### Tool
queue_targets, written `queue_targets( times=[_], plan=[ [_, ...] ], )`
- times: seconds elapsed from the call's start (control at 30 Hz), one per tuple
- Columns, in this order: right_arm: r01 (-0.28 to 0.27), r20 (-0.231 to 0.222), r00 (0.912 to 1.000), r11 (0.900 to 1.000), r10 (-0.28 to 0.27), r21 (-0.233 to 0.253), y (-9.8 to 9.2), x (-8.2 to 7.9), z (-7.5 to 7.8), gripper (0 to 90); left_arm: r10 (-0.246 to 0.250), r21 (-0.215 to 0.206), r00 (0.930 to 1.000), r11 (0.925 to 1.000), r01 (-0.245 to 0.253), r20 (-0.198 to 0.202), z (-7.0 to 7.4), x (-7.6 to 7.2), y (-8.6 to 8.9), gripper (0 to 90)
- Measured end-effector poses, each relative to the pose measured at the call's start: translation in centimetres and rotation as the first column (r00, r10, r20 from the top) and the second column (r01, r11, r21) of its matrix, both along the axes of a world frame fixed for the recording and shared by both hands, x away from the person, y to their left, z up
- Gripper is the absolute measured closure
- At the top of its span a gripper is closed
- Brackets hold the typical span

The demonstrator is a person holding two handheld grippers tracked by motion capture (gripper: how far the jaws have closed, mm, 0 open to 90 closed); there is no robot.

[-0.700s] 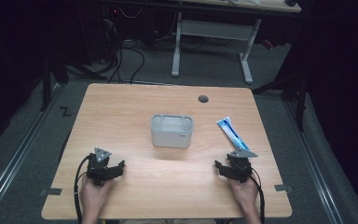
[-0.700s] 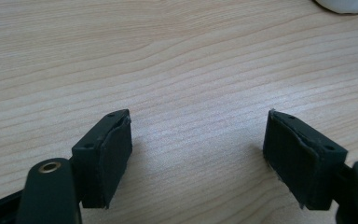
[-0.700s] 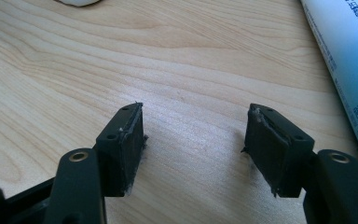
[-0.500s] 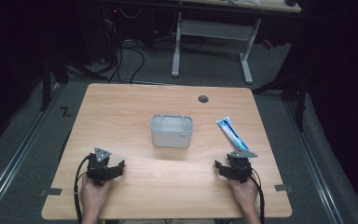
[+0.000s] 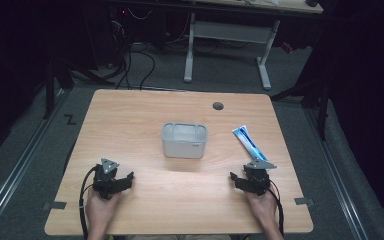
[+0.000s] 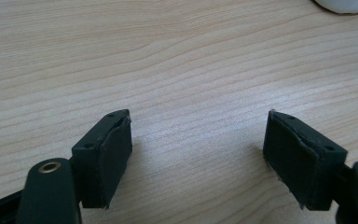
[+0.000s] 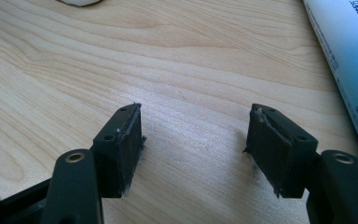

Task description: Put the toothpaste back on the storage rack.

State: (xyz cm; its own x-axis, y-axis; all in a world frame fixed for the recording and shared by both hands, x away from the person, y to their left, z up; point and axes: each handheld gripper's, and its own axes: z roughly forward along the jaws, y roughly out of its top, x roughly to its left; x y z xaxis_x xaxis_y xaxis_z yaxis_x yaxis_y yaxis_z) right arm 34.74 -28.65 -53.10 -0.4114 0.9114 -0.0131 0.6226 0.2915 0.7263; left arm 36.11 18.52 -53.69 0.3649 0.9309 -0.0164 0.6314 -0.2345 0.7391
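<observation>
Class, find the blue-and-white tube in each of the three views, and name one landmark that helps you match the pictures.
High view: tube lies on the table's right side, right of the white container, just beyond the right hand-held gripper.
Left gripper view: not in it.
Right gripper view: tube runs down the right edge.
Shared landmark: the white container, at the top edge of both gripper views.

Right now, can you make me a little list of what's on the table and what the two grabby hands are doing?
table: light wooden table, small round hole near the far edge
middle: white rectangular container, open top
right side: blue and white tube, lying flat
left gripper: open, holding nothing, resting low near the front edge
right gripper: open, holding nothing, just in front of the tube
tube and container: apart, not touching
</observation>
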Motion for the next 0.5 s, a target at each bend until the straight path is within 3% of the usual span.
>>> queue_targets(
  times=[0.5],
  plan=[
    [-0.001, -0.002, 1.0, 1.0, 0.001, 0.002, 0.01, -0.01, 0.0, 35.8, -0.001, -0.005, 1.0, 1.0, 0.001, 0.0, 0.0, -0.01, 0.05, 24.1]
  ],
)
